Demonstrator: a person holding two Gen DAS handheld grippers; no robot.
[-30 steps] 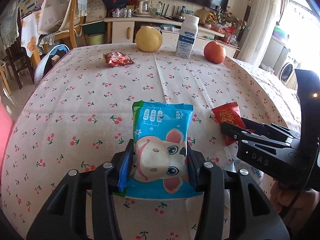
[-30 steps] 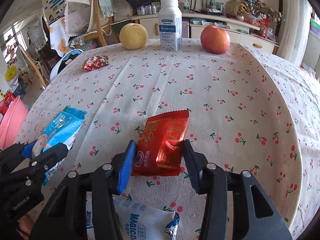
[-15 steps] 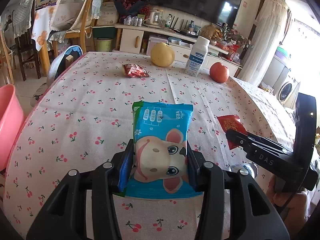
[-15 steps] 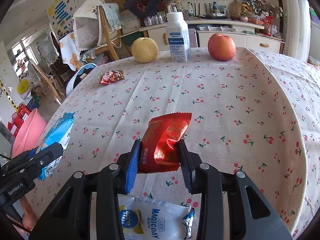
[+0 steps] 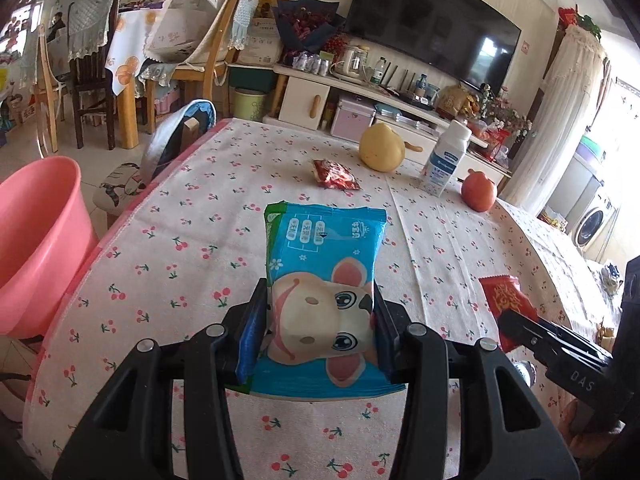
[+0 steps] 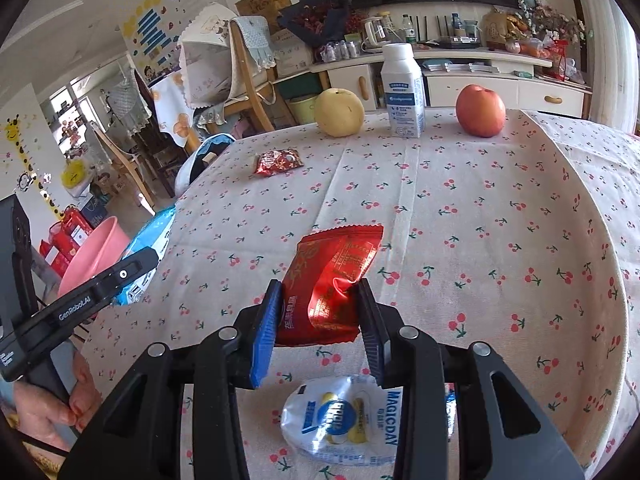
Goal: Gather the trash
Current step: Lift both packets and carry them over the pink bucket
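My left gripper [image 5: 320, 332] is shut on a blue snack packet with a cartoon animal [image 5: 324, 280] and holds it above the table. My right gripper [image 6: 320, 320] is shut on a red snack packet [image 6: 332, 276], also lifted; it shows at the right of the left wrist view [image 5: 506, 300]. A small red wrapper [image 5: 334, 169] lies far out on the table, also in the right wrist view [image 6: 278, 162]. A white "MAGICDAY" wrapper [image 6: 340, 420] lies on the table under my right gripper. A pink basin [image 5: 36, 240] stands off the table's left edge.
A yellow pear [image 6: 339, 113], a white milk bottle [image 6: 402, 90] and a red apple [image 6: 480, 110] stand at the table's far edge. The table has a cherry-print cloth [image 6: 480, 240]. Chairs [image 5: 200, 60] and a TV cabinet [image 5: 360, 92] stand beyond.
Both grippers have risen and pulled back from the table with their packets. The pink basin has come into view at the left.
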